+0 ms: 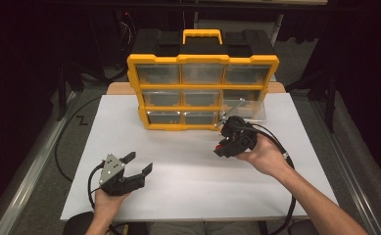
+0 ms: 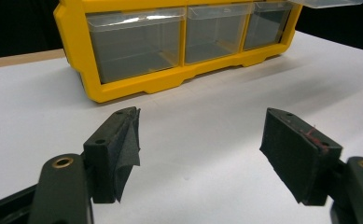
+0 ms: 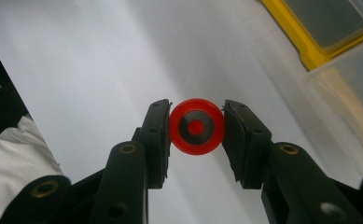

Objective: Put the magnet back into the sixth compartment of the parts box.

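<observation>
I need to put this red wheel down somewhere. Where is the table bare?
Bare white table lies between the left hand-held gripper and the right hand-held gripper holding the red wheel. It is crowded by the yellow drawer cabinet and its pulled-out drawer.

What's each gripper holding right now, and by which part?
The right gripper clamps a red disc by its opposite rim edges; the left gripper is open, holding nothing.

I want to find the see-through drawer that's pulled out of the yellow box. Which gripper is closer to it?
Right. The right gripper, clamping a red disc, sits just in front of the pulled-out drawer. The left gripper, jaws open, rests far off toward the table's near left side.
</observation>
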Demonstrator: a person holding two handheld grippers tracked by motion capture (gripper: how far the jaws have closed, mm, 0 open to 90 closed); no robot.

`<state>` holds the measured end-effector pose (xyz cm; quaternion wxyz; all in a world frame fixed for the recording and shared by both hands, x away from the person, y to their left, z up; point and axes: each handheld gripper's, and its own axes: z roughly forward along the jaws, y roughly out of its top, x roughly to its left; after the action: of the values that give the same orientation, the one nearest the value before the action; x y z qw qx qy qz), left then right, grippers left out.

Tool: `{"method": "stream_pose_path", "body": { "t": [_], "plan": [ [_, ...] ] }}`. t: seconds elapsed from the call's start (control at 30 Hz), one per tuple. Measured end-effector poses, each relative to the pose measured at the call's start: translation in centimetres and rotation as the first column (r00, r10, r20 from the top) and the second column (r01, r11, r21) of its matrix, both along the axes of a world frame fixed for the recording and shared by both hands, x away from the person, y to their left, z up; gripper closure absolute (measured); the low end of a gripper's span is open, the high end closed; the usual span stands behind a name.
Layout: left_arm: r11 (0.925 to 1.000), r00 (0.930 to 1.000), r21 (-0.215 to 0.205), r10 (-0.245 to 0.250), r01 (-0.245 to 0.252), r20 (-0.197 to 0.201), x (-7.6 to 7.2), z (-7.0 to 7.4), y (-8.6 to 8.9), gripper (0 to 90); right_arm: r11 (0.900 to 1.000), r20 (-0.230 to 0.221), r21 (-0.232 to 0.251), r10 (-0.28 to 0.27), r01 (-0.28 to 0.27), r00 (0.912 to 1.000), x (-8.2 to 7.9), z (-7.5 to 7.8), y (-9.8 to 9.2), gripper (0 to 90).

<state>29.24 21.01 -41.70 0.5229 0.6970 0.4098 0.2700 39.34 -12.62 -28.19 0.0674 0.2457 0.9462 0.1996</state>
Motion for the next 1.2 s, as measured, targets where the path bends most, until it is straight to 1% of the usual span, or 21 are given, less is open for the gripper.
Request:
{"method": "stream_pose_path", "body": {
  "t": [0.2, 0.53, 0.73, 1.07, 1.2],
  "plan": [
    [1.0000, 1.0000, 0.000, -0.002, 0.002, 0.001, 0.0, 0.0, 0.0, 28.1, 1.000, 0.006, -0.008, -0.009, 0.009, 0.9999, 0.1, 0.8, -0.5, 64.8],
    [1.0000, 1.0000, 0.005, -0.001, 0.001, 0.000, 0.0, 0.0, -0.1, 28.2, 1.000, 0.003, -0.016, -0.005, 0.005, 1.0000, -0.1, 1.7, -0.4, 64.7],
    [1.0000, 1.0000, 0.004, -0.001, 0.001, 0.000, 0.0, 0.0, -0.1, 28.1, 1.000, 0.011, -0.021, -0.004, 0.004, 0.9999, -0.1, 2.4, -0.6, 64.8],
    [1.0000, 1.0000, 0.004, 0.000, 0.000, 0.001, 0.0, 0.0, -0.1, 28.1, 1.000, 0.015, -0.017, -0.013, 0.013, 0.9998, -0.1, 3.8, -1.0, 64.8],
    [1.0000, 1.0000, 0.004, 0.000, 0.000, 0.002, 0.0, 0.0, -0.1, 28.1, 1.000, 0.019, -0.008, -0.017, 0.018, 0.9997, 0.0, 4.3, -1.3, 64.8]
  ]
}}
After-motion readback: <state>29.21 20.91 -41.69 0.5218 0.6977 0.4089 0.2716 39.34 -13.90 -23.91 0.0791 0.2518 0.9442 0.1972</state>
